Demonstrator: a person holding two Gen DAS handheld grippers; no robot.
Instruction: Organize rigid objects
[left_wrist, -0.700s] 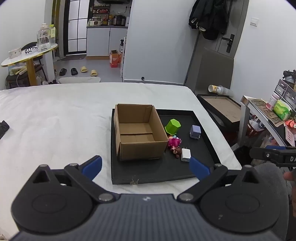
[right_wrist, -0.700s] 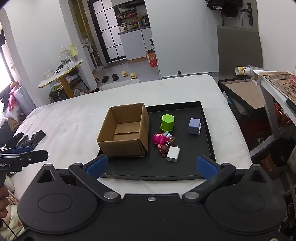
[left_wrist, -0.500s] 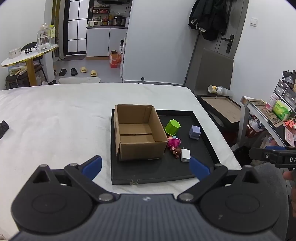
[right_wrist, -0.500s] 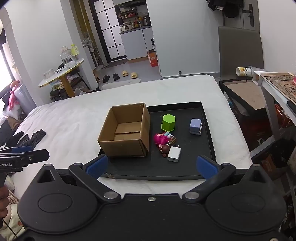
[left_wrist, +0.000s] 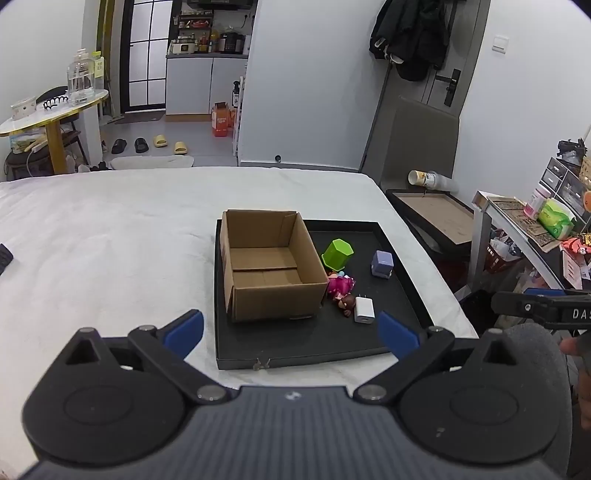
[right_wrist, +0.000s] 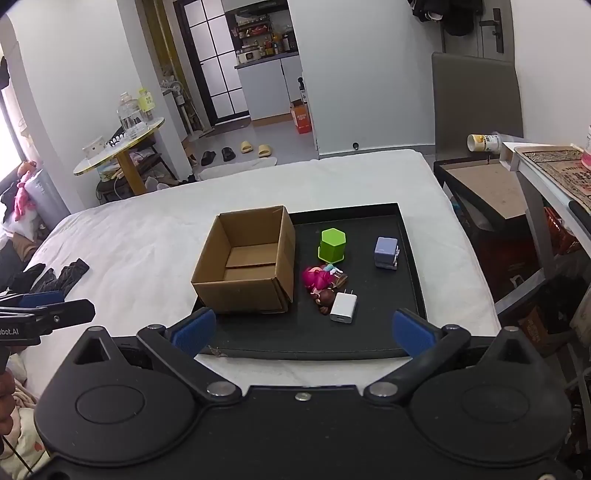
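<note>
A black tray (left_wrist: 303, 343) (right_wrist: 410, 266) lies on the white bed. An open, empty cardboard box (left_wrist: 267, 269) (right_wrist: 245, 266) stands on its left half. To the box's right lie a green hexagonal cup (left_wrist: 337, 254) (right_wrist: 332, 244), a lilac cube (left_wrist: 382, 263) (right_wrist: 386, 252), a pink doll (left_wrist: 340, 283) (right_wrist: 318, 277), a small brown figure (left_wrist: 345, 303) (right_wrist: 325, 297) and a white charger (left_wrist: 364, 309) (right_wrist: 343, 307). My left gripper (left_wrist: 291, 332) and right gripper (right_wrist: 301, 330) both hang open before the tray's near edge, holding nothing.
The white bed (left_wrist: 110, 240) spreads to the left. Dark cloth (right_wrist: 55, 277) lies on its left side. A second black tray (left_wrist: 432, 214) and a cluttered shelf (left_wrist: 535, 229) stand to the right. A round table (right_wrist: 118, 147) is behind on the left.
</note>
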